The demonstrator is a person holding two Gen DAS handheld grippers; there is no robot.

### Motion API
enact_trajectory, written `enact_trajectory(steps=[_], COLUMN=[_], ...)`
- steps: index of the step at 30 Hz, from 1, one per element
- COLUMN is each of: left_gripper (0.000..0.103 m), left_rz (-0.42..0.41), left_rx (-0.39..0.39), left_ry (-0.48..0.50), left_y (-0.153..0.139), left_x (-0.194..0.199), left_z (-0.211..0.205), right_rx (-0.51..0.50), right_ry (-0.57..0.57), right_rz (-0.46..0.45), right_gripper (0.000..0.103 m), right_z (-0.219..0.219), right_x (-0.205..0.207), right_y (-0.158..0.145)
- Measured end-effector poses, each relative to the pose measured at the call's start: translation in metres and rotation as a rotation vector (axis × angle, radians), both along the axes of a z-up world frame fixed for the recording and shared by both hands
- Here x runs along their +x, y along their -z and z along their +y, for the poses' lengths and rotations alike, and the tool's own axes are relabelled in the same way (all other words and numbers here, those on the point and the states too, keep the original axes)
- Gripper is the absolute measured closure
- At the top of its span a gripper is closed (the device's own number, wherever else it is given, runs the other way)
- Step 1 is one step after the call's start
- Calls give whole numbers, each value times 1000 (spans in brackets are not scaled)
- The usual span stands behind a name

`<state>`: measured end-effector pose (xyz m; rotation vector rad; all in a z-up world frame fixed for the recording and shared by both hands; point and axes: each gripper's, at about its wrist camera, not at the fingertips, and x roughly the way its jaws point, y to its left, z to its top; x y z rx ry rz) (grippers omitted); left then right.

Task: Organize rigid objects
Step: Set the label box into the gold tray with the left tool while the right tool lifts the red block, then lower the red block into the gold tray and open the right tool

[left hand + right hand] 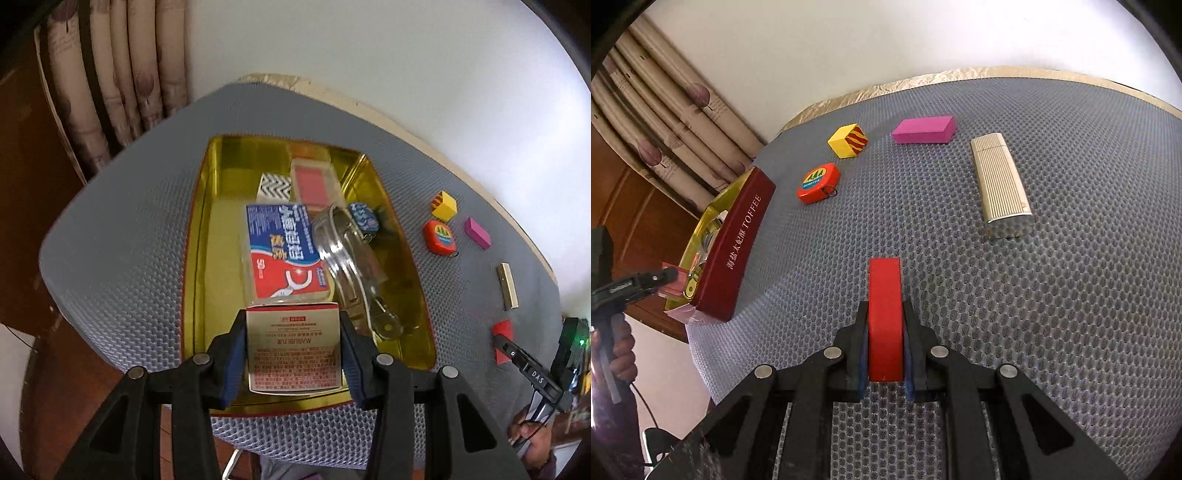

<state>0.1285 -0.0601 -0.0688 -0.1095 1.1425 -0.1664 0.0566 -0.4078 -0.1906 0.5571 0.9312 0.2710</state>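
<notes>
My left gripper (293, 325) is shut on a small white and red carton (293, 349), held above the near end of the gold-lined tin (207, 236). Inside the tin lie a blue and red floss box (282, 249), a clear glass jar (341, 243), a pink card case (314, 182), a zigzag-patterned box (275, 186) and a metal tool (384, 321). My right gripper (885, 306) is shut on a flat red block (885, 317) held on edge just above the grey mat (1052, 295). The tin's red side (738, 254) reads TOFFEE.
On the mat to the right of the tin lie a yellow striped cube (848, 141), an orange round tape measure (818, 182), a magenta block (923, 129) and a ribbed silver lighter (1001, 181). Curtains (110, 81) and a white wall stand behind.
</notes>
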Motion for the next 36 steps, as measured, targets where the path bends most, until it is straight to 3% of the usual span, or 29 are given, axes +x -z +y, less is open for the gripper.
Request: enact_trajectory(steps=[6, 11, 16, 19, 22, 30, 36], left_gripper=[57, 55, 55, 55, 51, 50, 50], left_rz=[24, 26, -103, -194, -233, -231, -223], left_rx=[37, -1, -96, -81, -65, 42, 15], left_ry=[-33, -29, -63, -117, -176, -248, -250], left_y=[12, 16, -10, -32, -40, -27, -22], left_x=[3, 3, -14, -31, -48, -79, -82], left_z=[6, 9, 21, 29, 37, 49, 50], right_rx=[14, 7, -3, -13, -10, 63, 179], right_ry=[9, 10, 9, 2, -1, -2, -29], right_rz=[-3, -6, 2, 15, 27, 56, 47], right_gripper=[89, 90, 90, 90, 90, 89, 89], right_z=[-2, 0, 3, 5, 5, 6, 28], right_x=[1, 0, 2, 5, 9, 23, 46], right_y=[1, 1, 0, -2, -2, -13, -42])
